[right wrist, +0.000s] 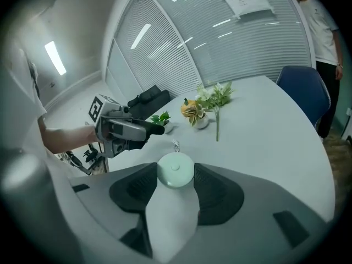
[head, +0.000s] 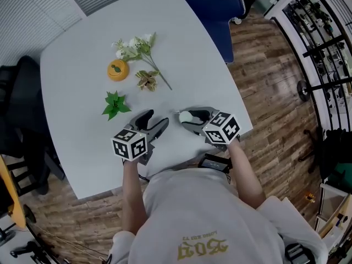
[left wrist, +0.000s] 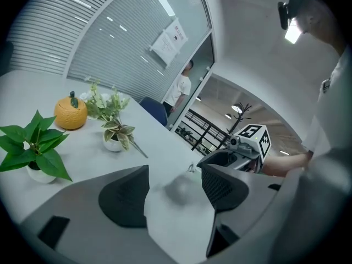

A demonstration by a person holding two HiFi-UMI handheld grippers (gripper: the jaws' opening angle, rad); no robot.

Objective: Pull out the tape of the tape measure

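Currently entered in descending size, each item with its hazard.

Table (head: 181, 32): white, bare beneath both grippers. If the case were let slip, it would be dropped here and might be rolled toward the edge just behind the grippers.

Right gripper (head: 193, 116): clamped on the tape measure, one pad pressed to each side of the round case. Only the curved rim is gripped. If the pull is made off the line of the jaws, the case may be twisted or squeezed out forward.

Left gripper (left wrist: 175, 176): jaws spread, nothing held between them. It is set just beside the right gripper. A closure made too early may be wasted on air, or the case may be knocked.

Green plant (head: 114, 104), variegated plant (head: 147, 80), flower sprig (head: 138, 47) and orange ornament (head: 117, 70): stood ahead of the left gripper, the green plant nearest. They are judged at risk only if the tape is drawn that way in a wide sweep.

Tape measure (right wrist: 175, 170): pale, disc-shaped, held between the right jaws. No tape is seen drawn out yet.

Pull tab (right wrist: 175, 146): small, metallic, projecting from the far side of the case, just ahead of the right jaws. It is the hardest target. It may be missed, or pinched only at its tip and lost, and the tape would then be snapped back.
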